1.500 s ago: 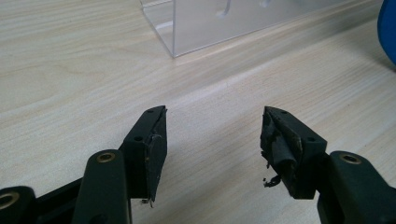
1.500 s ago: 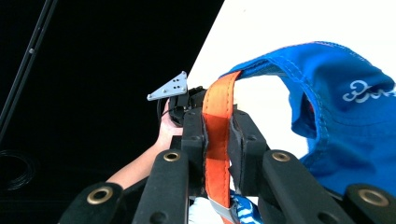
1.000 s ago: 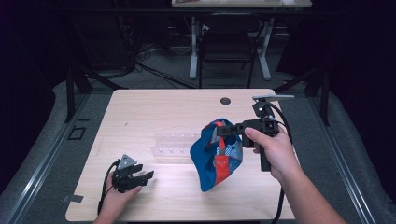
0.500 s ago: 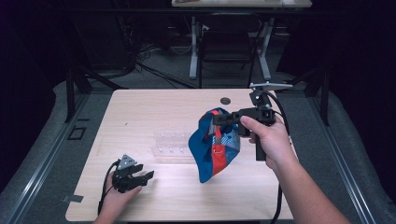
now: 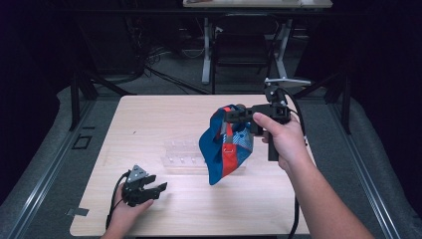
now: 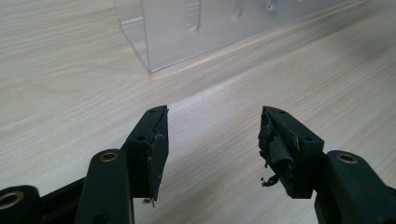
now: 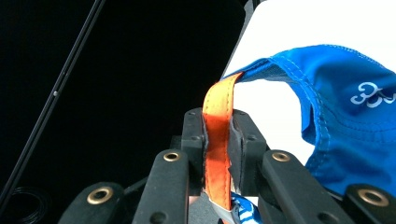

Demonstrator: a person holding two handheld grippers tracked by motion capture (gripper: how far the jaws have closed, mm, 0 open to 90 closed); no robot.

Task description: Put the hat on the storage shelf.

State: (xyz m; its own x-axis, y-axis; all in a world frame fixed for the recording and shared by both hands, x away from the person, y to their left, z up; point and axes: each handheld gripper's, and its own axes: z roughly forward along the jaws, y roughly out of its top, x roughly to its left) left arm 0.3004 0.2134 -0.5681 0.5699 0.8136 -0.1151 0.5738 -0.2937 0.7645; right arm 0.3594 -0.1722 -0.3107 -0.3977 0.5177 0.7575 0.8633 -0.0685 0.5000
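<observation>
A blue cap (image 5: 225, 149) with an orange strap (image 7: 217, 135) hangs in the air over the table's right half. My right gripper (image 5: 234, 115) is shut on that strap and holds the cap up by it; in the right gripper view the strap (image 7: 217, 135) runs between the closed jaws and the blue cloth (image 7: 355, 130) bulges to the right. My left gripper (image 5: 155, 189) rests low at the table's front left, open, with bare wood between its pads (image 6: 159, 154). A clear plastic rack (image 5: 184, 157) lies on the table behind and beside the cap; its corner (image 6: 187, 32) shows ahead of the left jaws.
The light wooden table (image 5: 149, 124) has a small dark round hole near its back edge, partly hidden by the cap. Behind the table stand a chair (image 5: 239, 55) and desk legs on a dark floor with cables. Metal rails (image 5: 45, 169) run along both sides.
My right gripper has lifted the cap higher and carried it back and to the right, so it now hangs free. The left gripper has stayed in place, open.
</observation>
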